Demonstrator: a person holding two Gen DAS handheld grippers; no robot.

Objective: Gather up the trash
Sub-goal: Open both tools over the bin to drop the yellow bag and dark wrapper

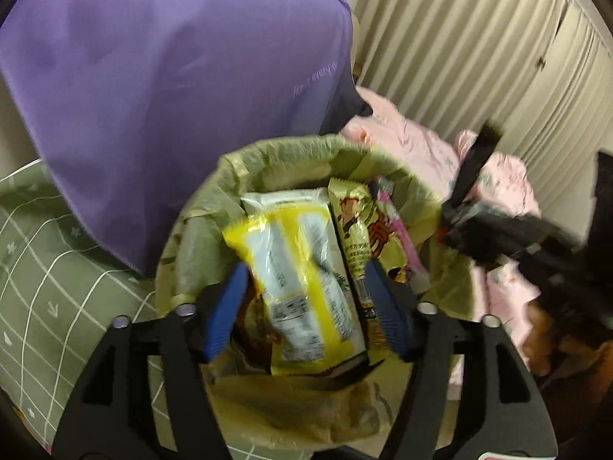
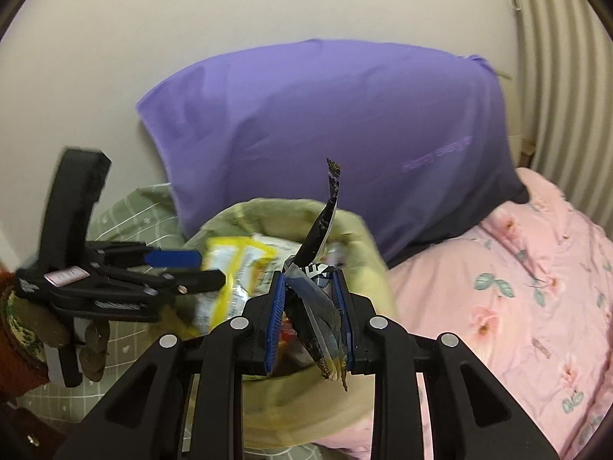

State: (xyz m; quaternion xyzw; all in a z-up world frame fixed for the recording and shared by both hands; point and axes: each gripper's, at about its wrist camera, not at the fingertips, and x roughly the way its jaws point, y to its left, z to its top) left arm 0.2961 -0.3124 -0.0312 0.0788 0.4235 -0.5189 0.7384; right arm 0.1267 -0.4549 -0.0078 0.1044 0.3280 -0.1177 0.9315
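A bin lined with a yellow-green bag [image 1: 291,149] stands on the bed, with several snack wrappers inside. My left gripper [image 1: 306,287] is open above the bin mouth; a yellow-and-white wrapper [image 1: 302,280] lies between its blue fingers [image 1: 226,306] without being pinched. It shows from the side in the right wrist view [image 2: 191,268]. My right gripper [image 2: 310,303] is shut on a dark crumpled wrapper [image 2: 318,260], held just over the bin's near rim [image 2: 306,402]. It shows in the left wrist view [image 1: 479,230] at the bin's right edge.
A purple pillow [image 2: 325,134] leans on the wall behind the bin. A pink floral quilt [image 2: 517,287] lies to the right, a green checked sheet [image 1: 46,260] to the left. A ribbed curtain [image 1: 479,57] hangs at the back right.
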